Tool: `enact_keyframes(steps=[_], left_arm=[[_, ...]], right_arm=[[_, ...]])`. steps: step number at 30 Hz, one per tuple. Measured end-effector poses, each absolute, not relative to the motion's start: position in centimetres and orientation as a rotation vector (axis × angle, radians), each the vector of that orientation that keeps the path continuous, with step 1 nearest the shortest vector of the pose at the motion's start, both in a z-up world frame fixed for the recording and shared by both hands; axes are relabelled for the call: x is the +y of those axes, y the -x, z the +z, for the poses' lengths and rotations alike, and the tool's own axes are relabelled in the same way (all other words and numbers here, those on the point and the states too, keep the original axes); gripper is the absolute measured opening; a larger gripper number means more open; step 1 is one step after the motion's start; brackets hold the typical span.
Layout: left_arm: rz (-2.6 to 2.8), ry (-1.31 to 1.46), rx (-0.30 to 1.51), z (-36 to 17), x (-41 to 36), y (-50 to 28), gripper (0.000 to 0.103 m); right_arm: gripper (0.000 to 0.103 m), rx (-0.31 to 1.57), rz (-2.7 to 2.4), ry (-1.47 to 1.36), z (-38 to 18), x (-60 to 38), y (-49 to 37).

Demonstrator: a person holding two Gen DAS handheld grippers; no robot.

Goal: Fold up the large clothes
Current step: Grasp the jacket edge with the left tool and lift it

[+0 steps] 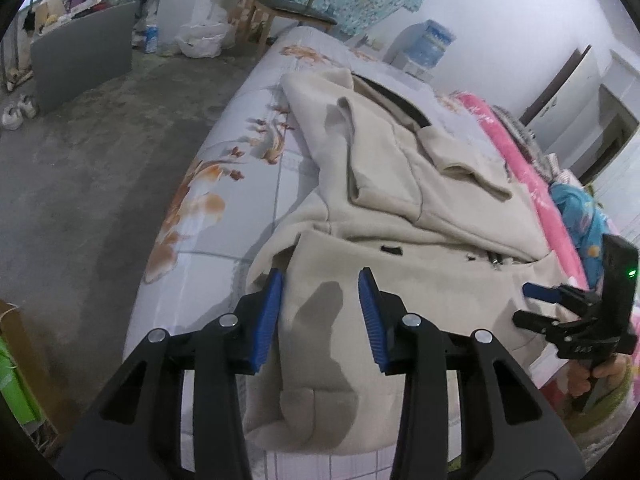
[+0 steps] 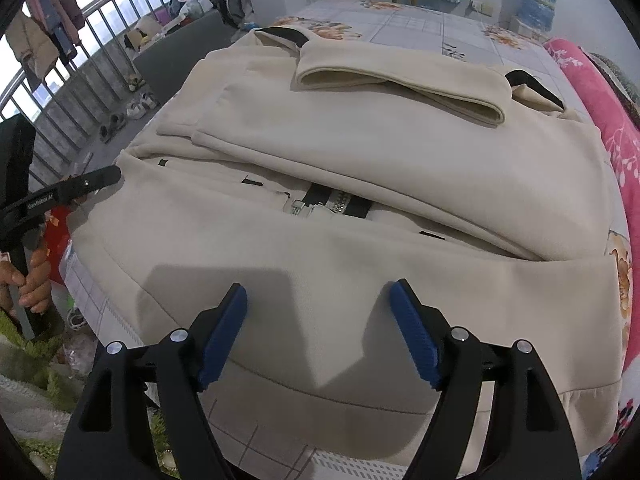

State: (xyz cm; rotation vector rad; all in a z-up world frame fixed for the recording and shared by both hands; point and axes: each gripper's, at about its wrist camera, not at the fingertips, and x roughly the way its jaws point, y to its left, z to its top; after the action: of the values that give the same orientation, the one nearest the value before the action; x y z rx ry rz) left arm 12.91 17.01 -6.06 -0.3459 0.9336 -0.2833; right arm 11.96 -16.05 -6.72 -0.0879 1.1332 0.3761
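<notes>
A cream zip jacket (image 1: 400,200) (image 2: 360,152) lies spread on the bed, both sleeves folded across its body, and its zipper (image 2: 332,204) shows under the fold. My left gripper (image 1: 320,280) hangs low over the jacket's near left part. Its jaws stand apart and the blue pads do not press the cloth below them. One finger (image 2: 92,182) of it reaches the jacket's left edge in the right wrist view. My right gripper (image 2: 319,290) (image 1: 528,304) is open just above the near hem, with nothing between its fingers.
The bed has a floral sheet (image 1: 224,160) (image 2: 440,24), with a pink blanket (image 1: 520,160) (image 2: 592,92) bunched along its right side. Bare concrete floor lies left of the bed, with a grey board (image 1: 80,60), a wooden chair (image 1: 296,8) and a railing (image 2: 80,40) beyond.
</notes>
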Motion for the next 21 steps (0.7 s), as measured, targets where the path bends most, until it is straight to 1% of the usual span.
enact_keyframes(steps=[7, 17, 21], left_arm=[[-0.484, 0.435, 0.853, -4.8, 16.9, -12.2, 0.036], [-0.375, 0.428, 0.931, -6.7, 16.8, -14.8, 0.036], [-0.406, 0.419, 0.93, -6.2, 16.3, -14.5, 0.036]], right_arm=[[0.073, 1.132, 0.372, 0.096, -6.8, -16.1, -12.0], [0.074, 1.128, 0.37, 0.097, -6.8, -16.1, -12.0], [0.074, 1.124, 0.37, 0.096, -6.8, -16.0, -12.1]])
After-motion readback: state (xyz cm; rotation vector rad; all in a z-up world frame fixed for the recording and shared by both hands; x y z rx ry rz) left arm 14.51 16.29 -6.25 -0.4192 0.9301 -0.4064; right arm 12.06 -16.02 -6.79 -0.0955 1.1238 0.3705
